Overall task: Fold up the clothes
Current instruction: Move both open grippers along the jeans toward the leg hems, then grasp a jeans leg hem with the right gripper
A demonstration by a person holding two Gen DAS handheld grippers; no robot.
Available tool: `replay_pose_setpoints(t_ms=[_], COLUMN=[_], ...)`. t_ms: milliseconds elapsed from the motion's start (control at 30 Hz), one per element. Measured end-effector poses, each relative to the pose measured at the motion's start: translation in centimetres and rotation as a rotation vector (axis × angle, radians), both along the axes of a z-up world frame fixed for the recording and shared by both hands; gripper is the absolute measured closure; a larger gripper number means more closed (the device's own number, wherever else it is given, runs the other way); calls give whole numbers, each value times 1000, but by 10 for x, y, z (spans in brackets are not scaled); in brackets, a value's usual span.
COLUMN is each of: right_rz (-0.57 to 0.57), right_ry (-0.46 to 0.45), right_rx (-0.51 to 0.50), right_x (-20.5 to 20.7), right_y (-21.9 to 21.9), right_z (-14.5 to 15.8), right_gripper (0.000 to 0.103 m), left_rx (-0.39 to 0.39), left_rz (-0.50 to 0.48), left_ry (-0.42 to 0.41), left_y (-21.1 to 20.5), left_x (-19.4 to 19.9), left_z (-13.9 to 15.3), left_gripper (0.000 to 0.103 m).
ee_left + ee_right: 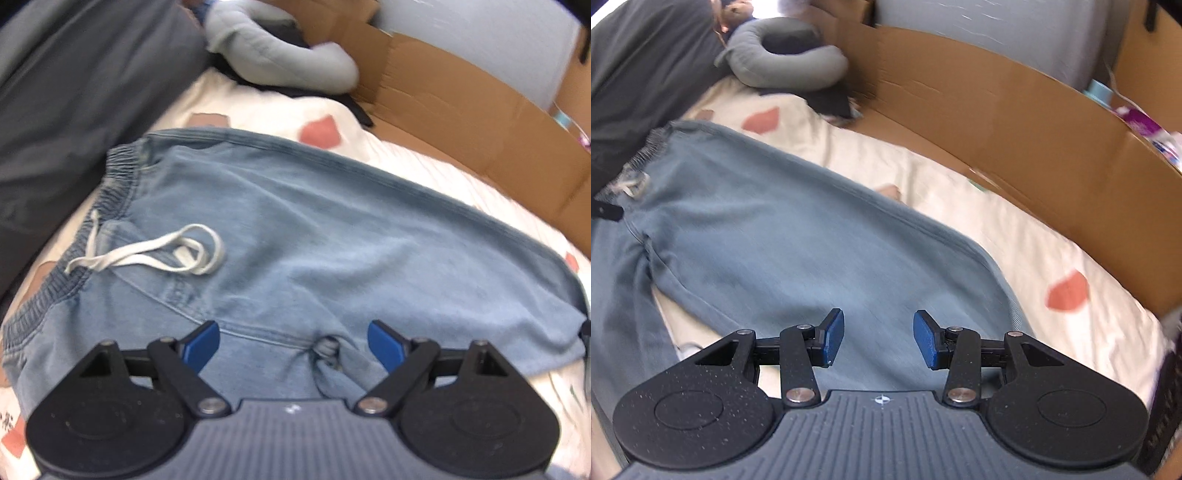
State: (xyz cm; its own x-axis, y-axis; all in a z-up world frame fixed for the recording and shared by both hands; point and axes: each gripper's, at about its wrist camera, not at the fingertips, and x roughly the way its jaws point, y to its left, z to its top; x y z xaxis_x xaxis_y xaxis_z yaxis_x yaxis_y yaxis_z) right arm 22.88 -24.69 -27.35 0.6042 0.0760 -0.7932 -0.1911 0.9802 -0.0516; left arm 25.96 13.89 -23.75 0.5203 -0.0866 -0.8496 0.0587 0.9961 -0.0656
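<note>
Light blue denim pants [295,236] lie spread on a white bedsheet with red patches [258,110]. Their elastic waistband [114,177] is at the left, and a white drawstring [155,254] lies looped on the fabric. My left gripper [293,349] hovers open and wide over the crotch seam, with nothing between its blue pads. In the right wrist view the pants [798,236] stretch from upper left to the centre. Over one leg, near its lower end, my right gripper [878,339] stands open and empty.
A brown cardboard wall [1015,122] runs along the far side of the bed. A grey neck pillow [783,62] lies on dark cloth at the head end. A dark grey cushion [74,92] borders the left. The sheet [1052,302] shows bare at the right.
</note>
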Motion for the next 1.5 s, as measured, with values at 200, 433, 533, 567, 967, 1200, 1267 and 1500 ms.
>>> replay_pose_setpoints(t_ms=[200, 433, 533, 567, 967, 1200, 1267, 1500], right_rz=[-24, -34, -83, -96, -10, -32, -37, 5], right_ry=[29, 12, 25, 31, 90, 121, 132, 148], right_rx=[-55, -144, -154, -155, -241, -326, -339, -375], right_x=[-26, -54, -59, -60, -77, -88, -89, -87], right_y=[-22, -43, -58, -62, -52, -65, -68, -74], right_z=[-17, -28, -34, -36, -70, -85, -91, -96], right_gripper=[54, 54, 54, 54, 54, 54, 54, 82], left_rx=[65, 118, 110, 108, 24, 5, 5, 3], left_rz=[-87, -191, -195, -195, -127, -106, -99, -88], left_ry=[31, 48, 55, 57, 79, 72, 68, 54], left_y=[-8, -14, -11, -9, 7, 8, 8, 4], left_x=[2, 5, 9, 10, 18, 19, 20, 26], left_z=[-6, -17, -21, -22, -36, -38, -37, -35], left_gripper=[14, 14, 14, 14, 14, 14, 14, 14])
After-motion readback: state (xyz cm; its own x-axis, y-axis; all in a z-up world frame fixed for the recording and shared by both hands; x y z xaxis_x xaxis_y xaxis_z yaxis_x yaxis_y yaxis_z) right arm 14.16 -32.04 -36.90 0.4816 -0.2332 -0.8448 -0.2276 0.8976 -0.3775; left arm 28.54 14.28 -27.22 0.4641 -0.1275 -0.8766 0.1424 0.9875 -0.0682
